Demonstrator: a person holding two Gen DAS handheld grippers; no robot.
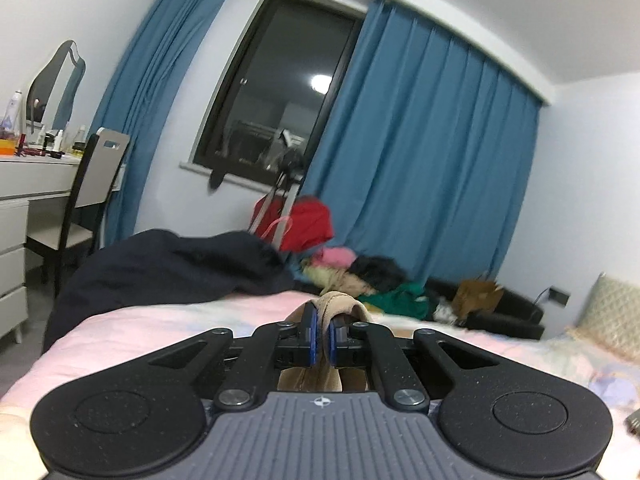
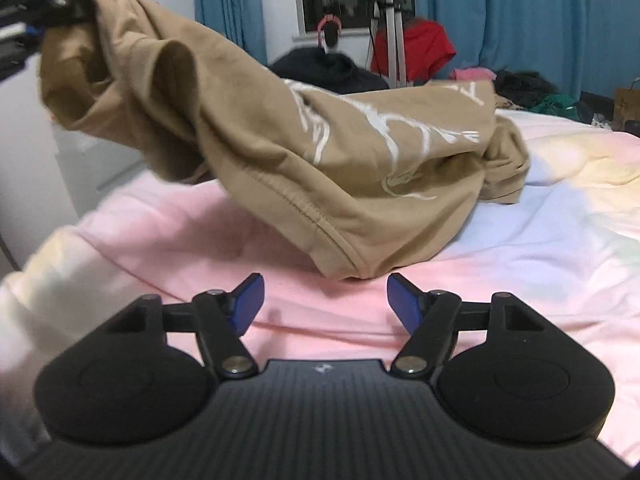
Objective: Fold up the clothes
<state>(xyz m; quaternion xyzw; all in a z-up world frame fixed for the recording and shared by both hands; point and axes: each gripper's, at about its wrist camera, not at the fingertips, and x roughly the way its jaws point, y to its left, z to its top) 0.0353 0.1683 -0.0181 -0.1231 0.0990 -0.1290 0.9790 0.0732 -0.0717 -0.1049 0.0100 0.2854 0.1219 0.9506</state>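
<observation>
Right gripper [image 2: 324,300], nearest the right wrist camera: its blue-padded fingers [image 2: 249,302] stand apart with only pink bedding between them, gripping nothing. Just beyond their tips lies the stitched hem of the tan sweatshirt [image 2: 320,152], which bears a white print. From that hem the sweatshirt slopes upward to its raised end, where the left gripper [image 2: 60,12] pinches it clear of the bed [image 2: 520,248]; the far end of the sweatshirt rests bunched on the bed.

Left wrist view: the left gripper [image 1: 323,338] has its fingers [image 1: 310,332] closed almost together on a fold of the sweatshirt [image 1: 340,310], which humps over their tips and hangs below them.

Surroundings, relative to the sweatshirt: behind it, a dark garment [image 1: 172,268] heaped at the bed's far edge; beyond that, a tripod [image 2: 384,28] with a red garment [image 2: 428,48] beside it, a dark window [image 1: 280,92] and blue curtains [image 1: 432,152]. Further along the far edge, a heap of mixed clothes [image 1: 368,276] on a black sofa [image 1: 512,312]. To the sweatshirt's left, a white desk [image 1: 36,184] crowded with bottles, a mirror and a chair [image 1: 92,188]. Nothing lies between the open fingers and the hem.
</observation>
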